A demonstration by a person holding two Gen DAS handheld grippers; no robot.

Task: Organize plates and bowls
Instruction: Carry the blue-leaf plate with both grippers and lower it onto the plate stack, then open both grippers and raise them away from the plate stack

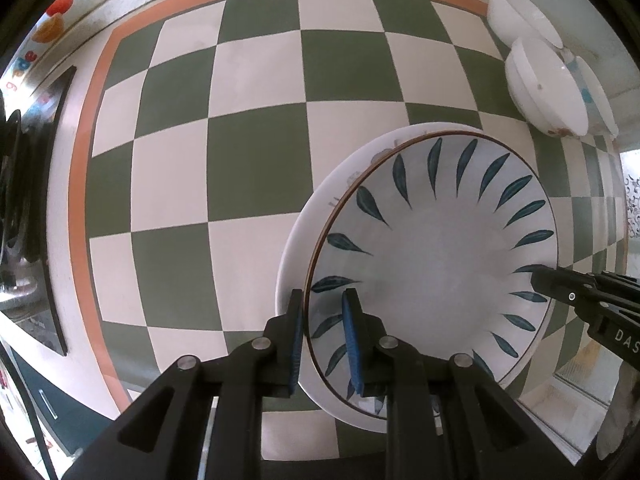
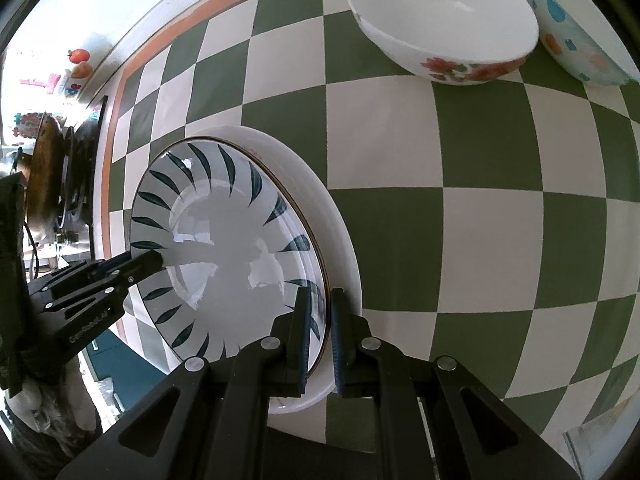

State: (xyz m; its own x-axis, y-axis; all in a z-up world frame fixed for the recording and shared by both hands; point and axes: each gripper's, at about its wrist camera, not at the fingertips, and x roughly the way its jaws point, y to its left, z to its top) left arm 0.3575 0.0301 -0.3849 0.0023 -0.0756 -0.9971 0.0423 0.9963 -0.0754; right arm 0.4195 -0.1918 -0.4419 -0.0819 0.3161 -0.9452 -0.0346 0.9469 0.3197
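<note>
Both claws on the leaf-patterned plate

Left claw (image 1: 323, 336) and right claw (image 2: 319, 334) each clamp opposite rims of the leaf-patterned plate (image 1: 432, 264), atop a white plate (image 2: 340, 240) on the checkered counter (image 1: 256, 160); bowls (image 2: 440, 24) sit beyond.

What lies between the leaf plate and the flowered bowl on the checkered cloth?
Nothing: in the right wrist view, only bare checkered cloth lies between the leaf plate, stacked on a white plate, and the flowered bowl.
</note>
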